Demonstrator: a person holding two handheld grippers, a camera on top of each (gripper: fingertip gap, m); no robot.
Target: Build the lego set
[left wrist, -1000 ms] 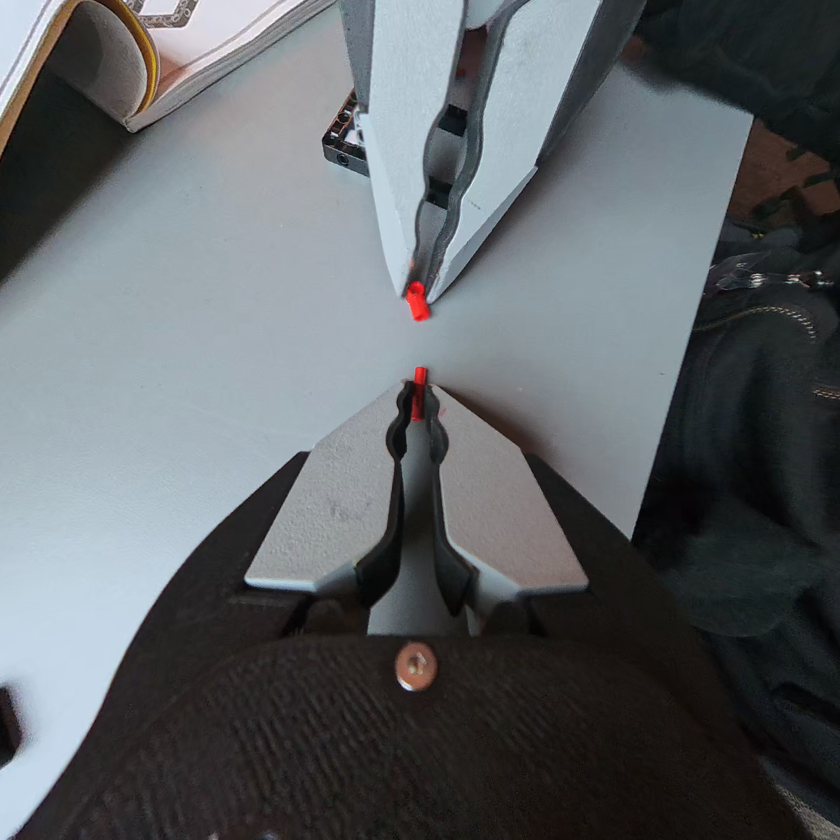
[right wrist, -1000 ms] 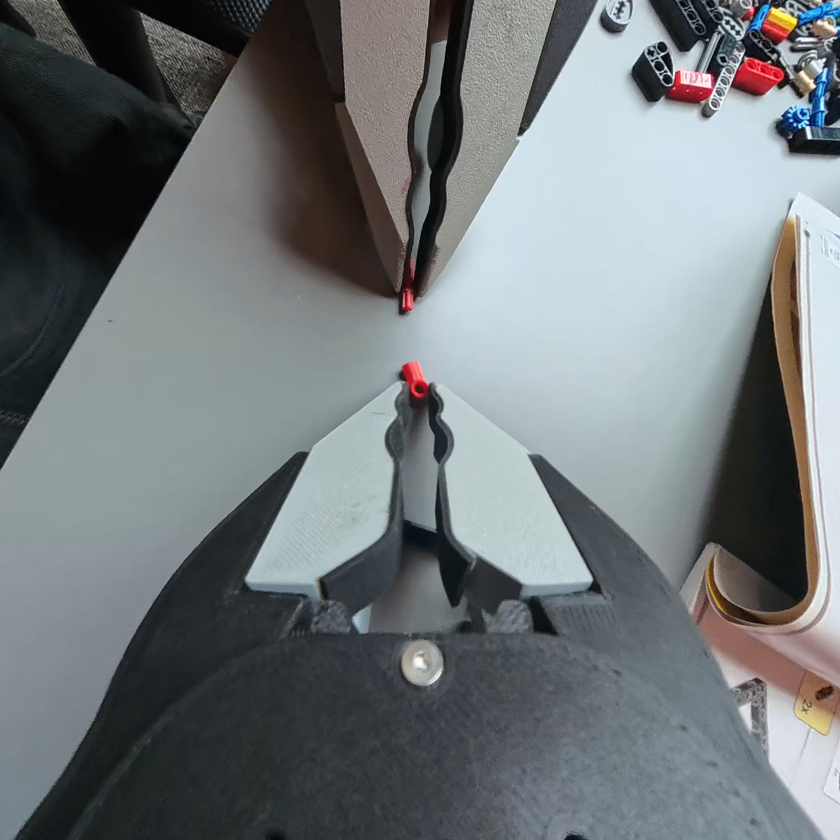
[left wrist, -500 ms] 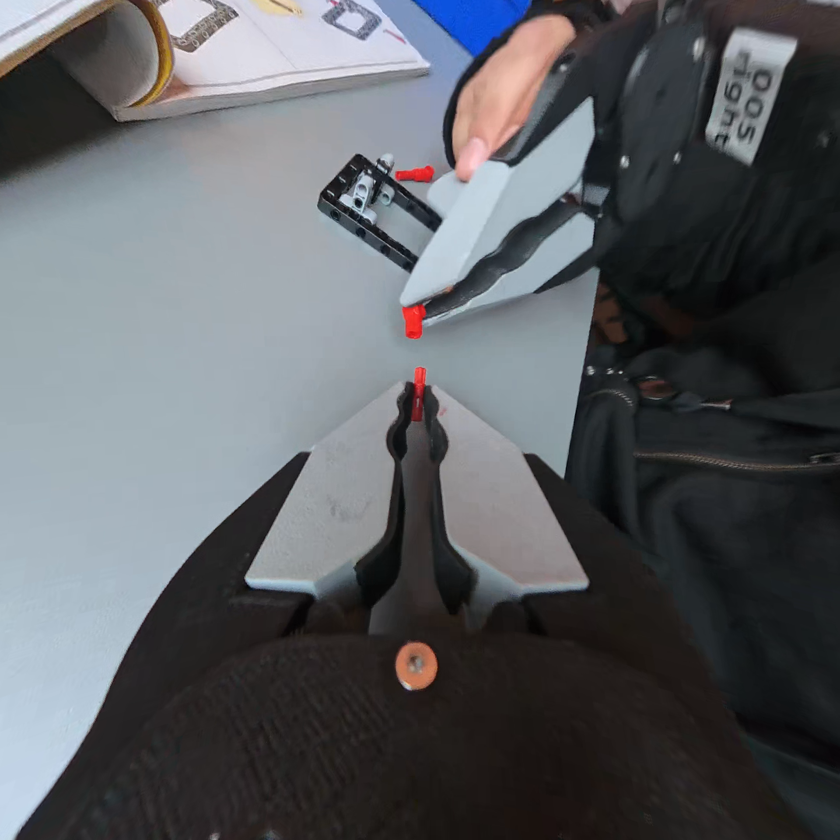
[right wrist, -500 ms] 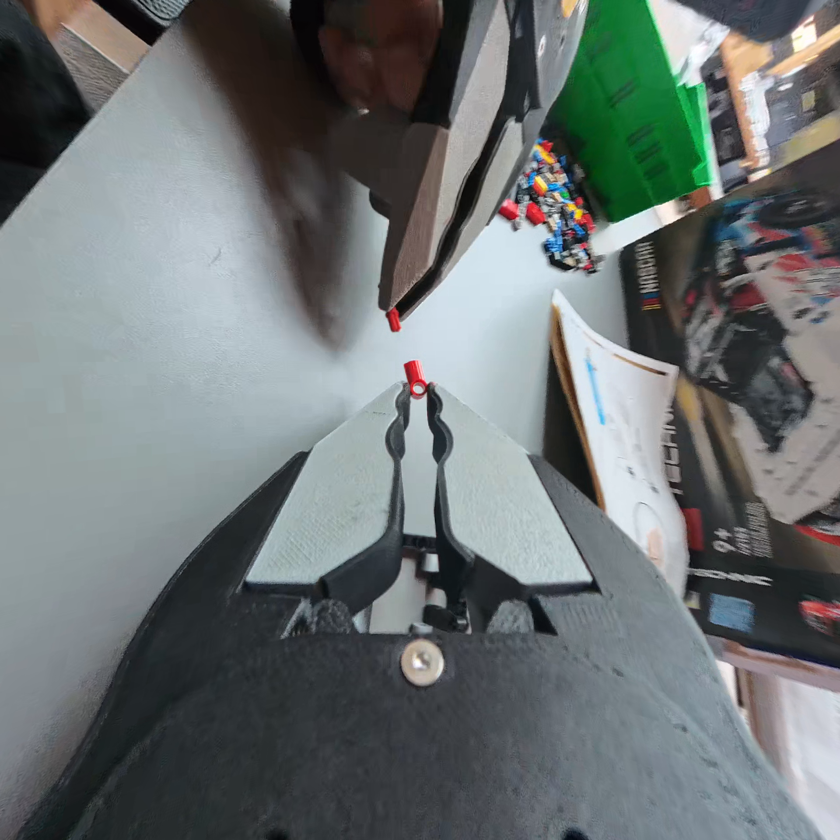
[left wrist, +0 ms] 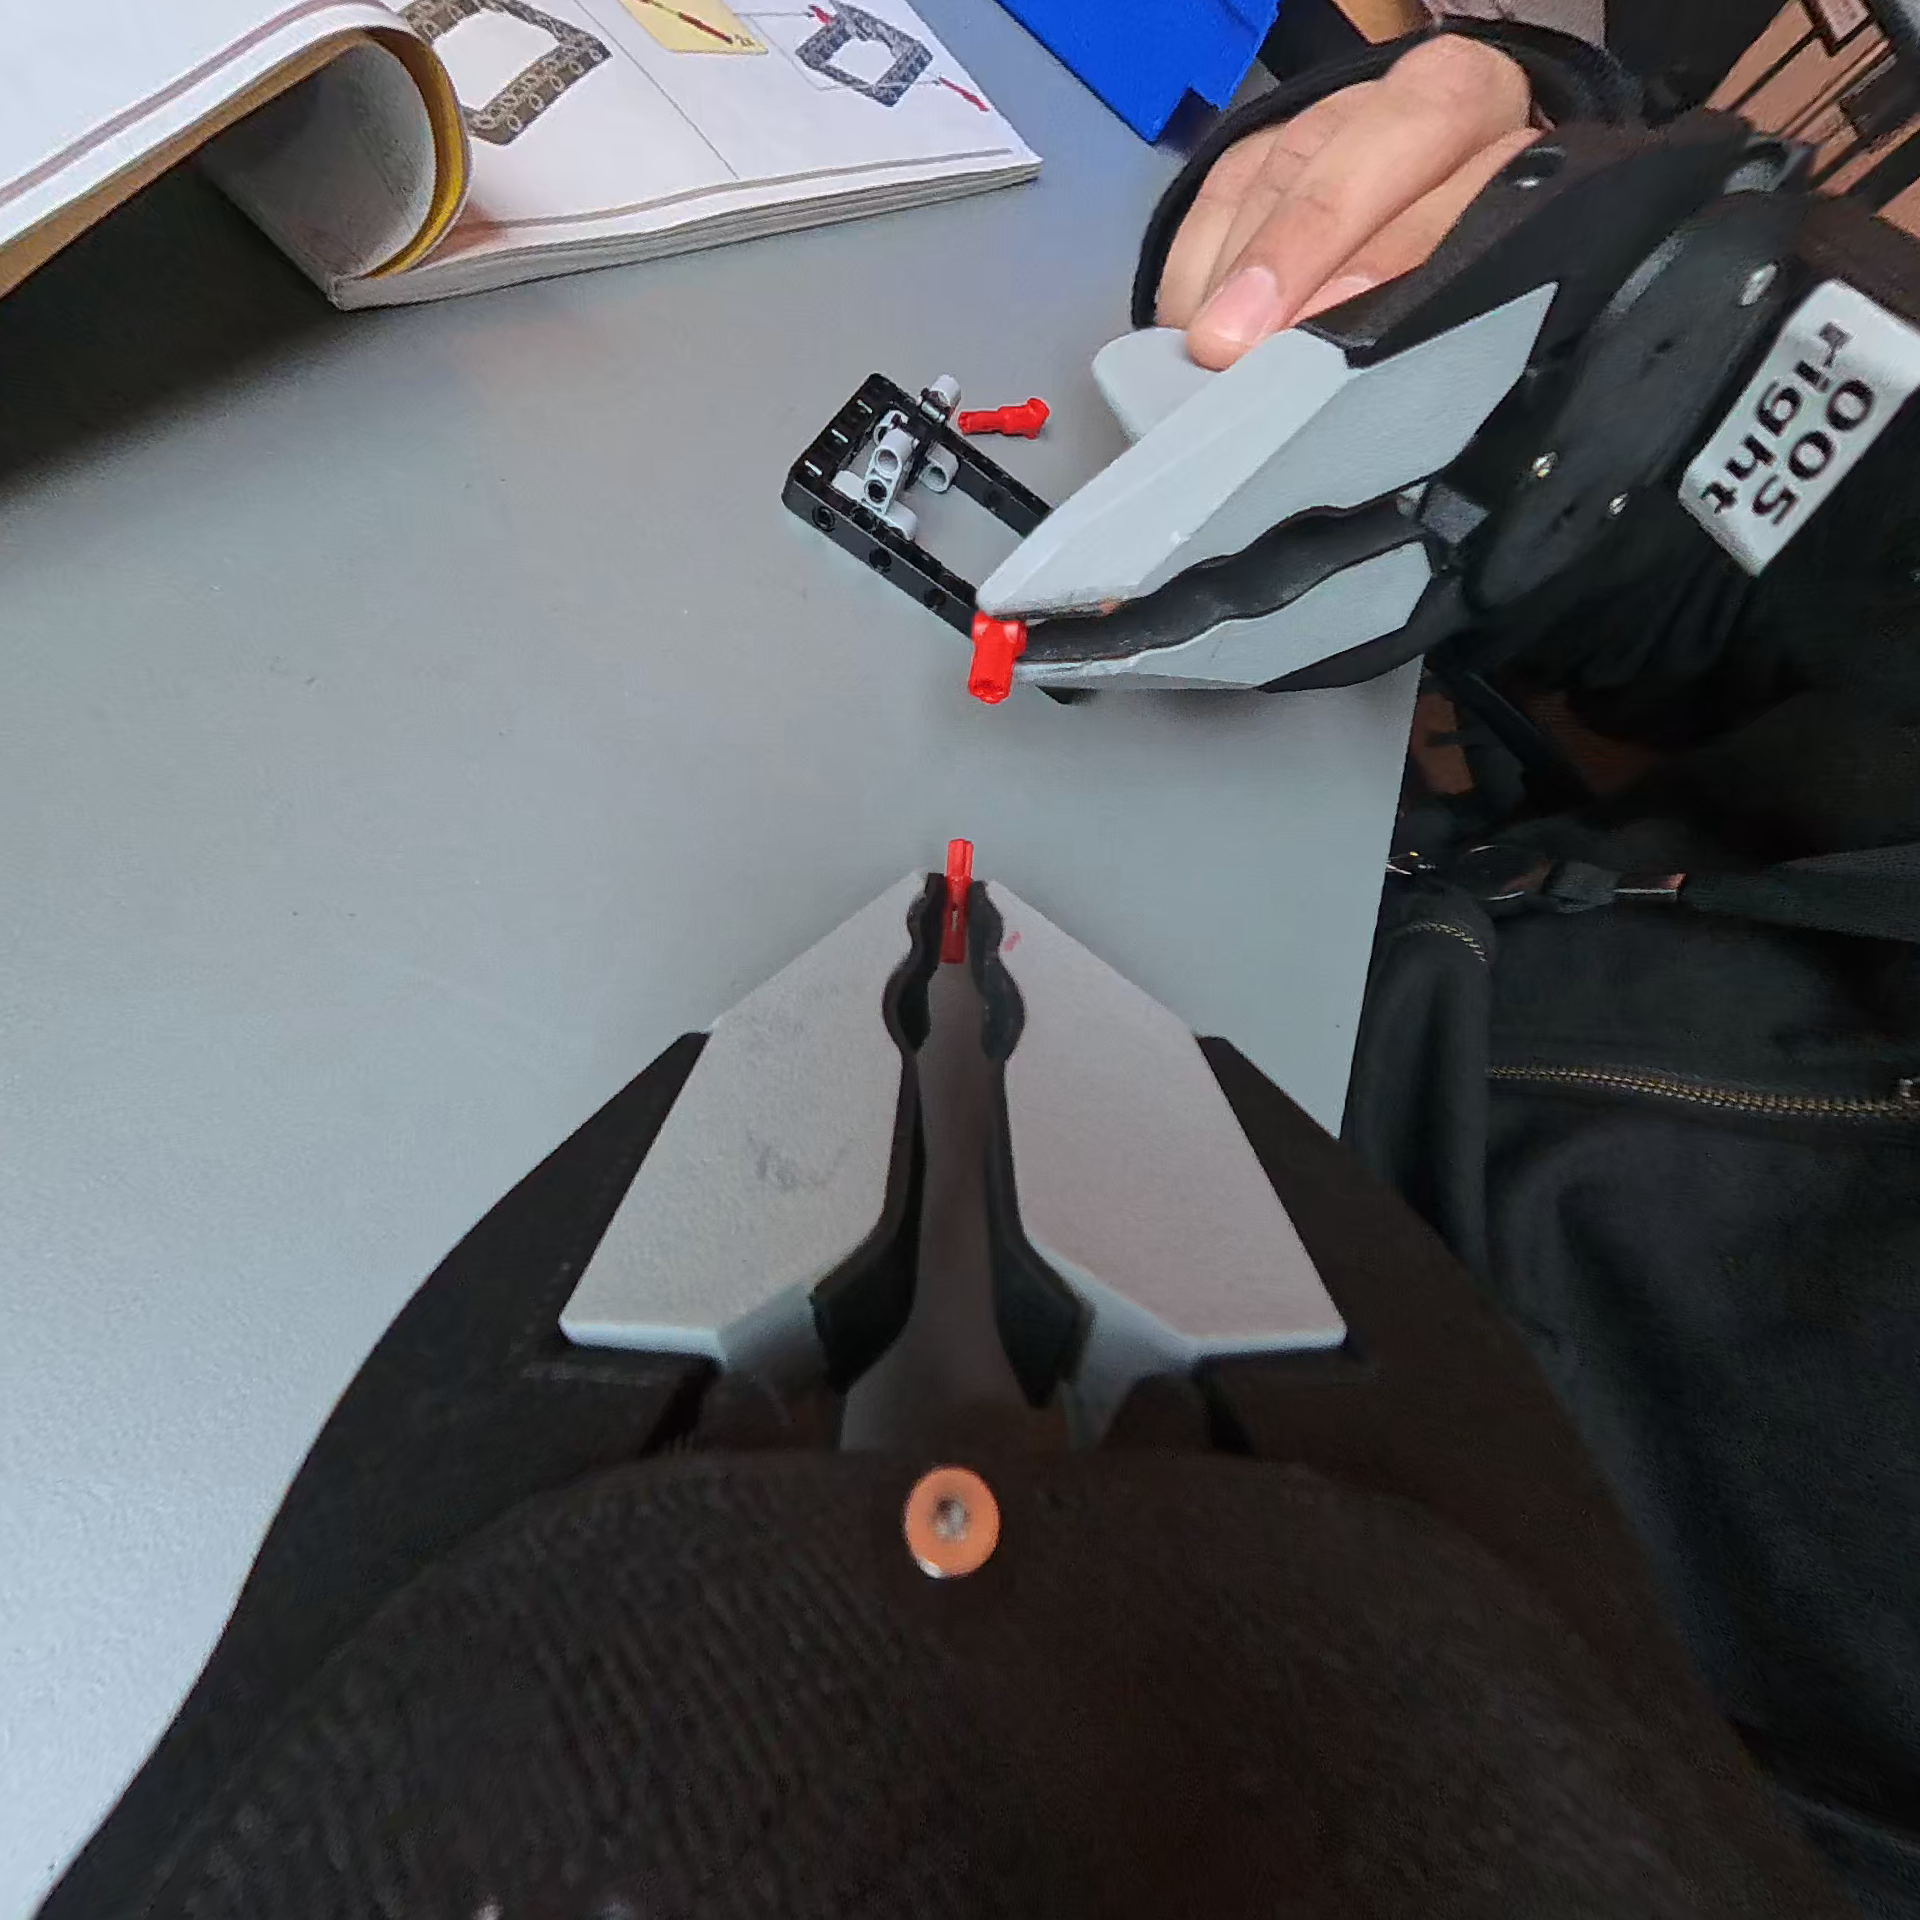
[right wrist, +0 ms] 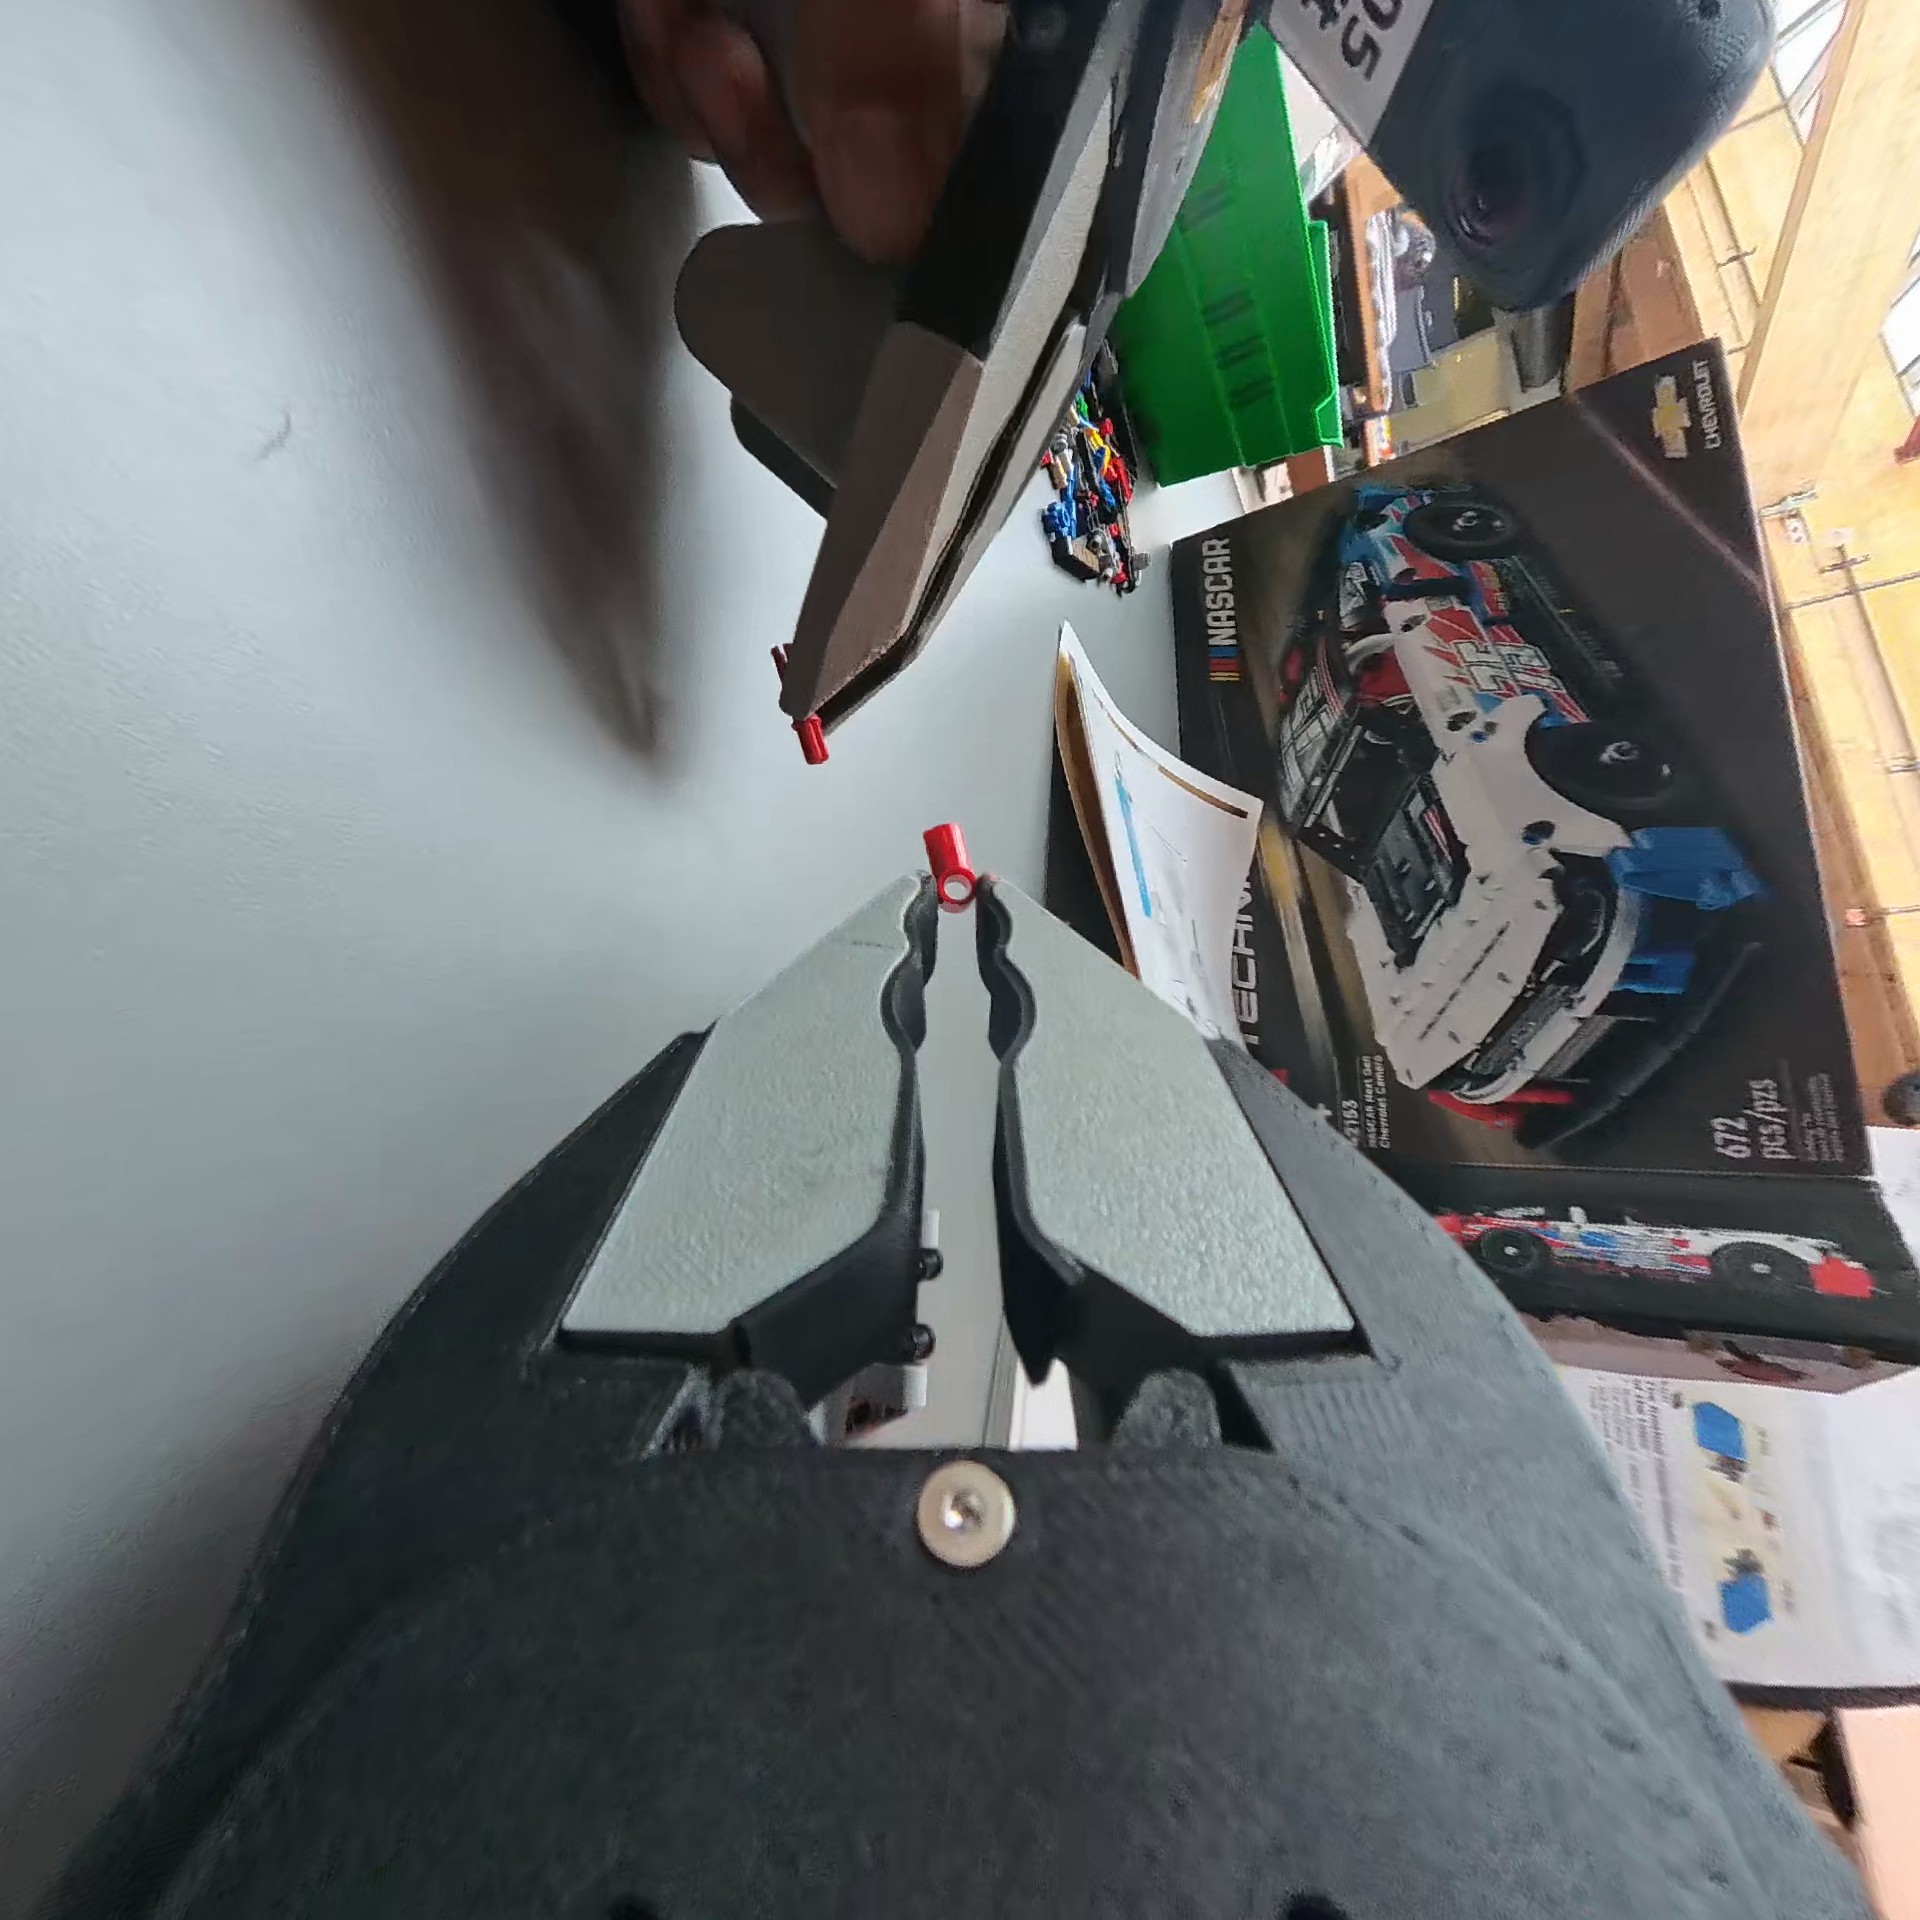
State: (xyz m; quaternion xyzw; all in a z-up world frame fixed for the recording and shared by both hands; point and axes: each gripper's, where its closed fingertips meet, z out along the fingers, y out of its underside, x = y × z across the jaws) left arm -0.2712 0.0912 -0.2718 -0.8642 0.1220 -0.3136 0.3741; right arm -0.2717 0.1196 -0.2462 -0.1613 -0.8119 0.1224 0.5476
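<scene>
Held a thin red pin in the left hand-held gripper, jaws pressed together on its rear half, with the long axis in line with the fingers and the free end poking straight ahead past the tips. Held a short red sleeve in the right hand-held gripper, pinched at the very tips, apparently with the barrel set crosswise to the fingers and one open end in plain sight from the right wrist. Found the sleeve just ahead of the left tips and slightly to their right, near but clearly apart, both above the grey surface. Judged the sleeve's long axis roughly parallel to the pin's, with one open end facing back toward the pin, though offset a little sideways. Judged the coming move to turn on exactly that: a small shift to line bore with pin, then a straight push along the shared axis. Could not tell how well the two heights matched. Left a black frame with grey parts lying farther ahead, behind the right tips and nearer to them than to the left, a loose red pin just beside it.
</scene>
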